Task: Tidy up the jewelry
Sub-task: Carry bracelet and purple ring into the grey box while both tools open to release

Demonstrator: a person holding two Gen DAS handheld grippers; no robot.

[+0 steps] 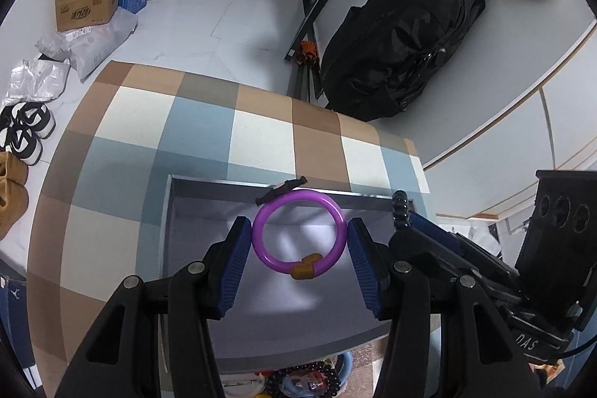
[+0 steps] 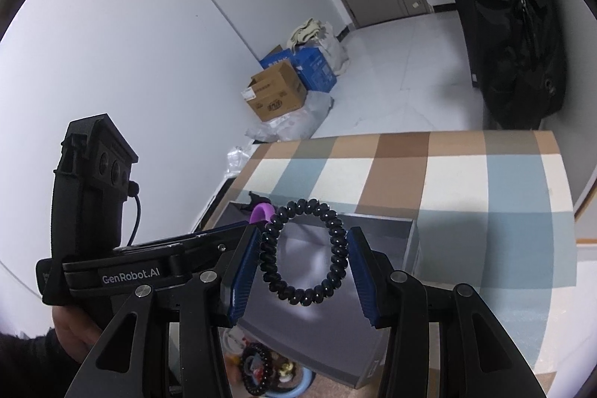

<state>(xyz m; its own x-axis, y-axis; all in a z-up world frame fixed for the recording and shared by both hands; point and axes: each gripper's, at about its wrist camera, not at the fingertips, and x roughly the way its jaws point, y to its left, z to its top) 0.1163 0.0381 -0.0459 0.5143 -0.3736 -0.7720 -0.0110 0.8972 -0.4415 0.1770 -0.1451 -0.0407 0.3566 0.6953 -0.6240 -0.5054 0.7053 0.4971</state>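
Observation:
In the left wrist view my left gripper (image 1: 300, 224) is shut on a purple bangle (image 1: 263, 217) with an orange-brown clasp; both blue pads press its sides. It hangs over an open grey box (image 1: 171, 211) on a checked tablecloth (image 1: 201, 122). My right gripper (image 2: 304, 232) is shut on a black beaded bracelet (image 2: 335, 230), held over the same grey box (image 2: 410, 237). The two grippers are side by side: the right one (image 1: 429, 237) shows at the left view's right, and the left one (image 2: 224, 237) with the purple bangle (image 2: 261, 213) at the right view's left. A small black piece (image 1: 281, 191) lies on the box's far rim.
A heap of other jewelry (image 1: 306, 379) lies in front of the box, also seen as a jewelry heap (image 2: 261, 368). A black backpack (image 1: 403, 43) stands beyond the table. Cardboard boxes (image 1: 89, 2), bags and shoes (image 1: 26, 133) lie on the floor to the left.

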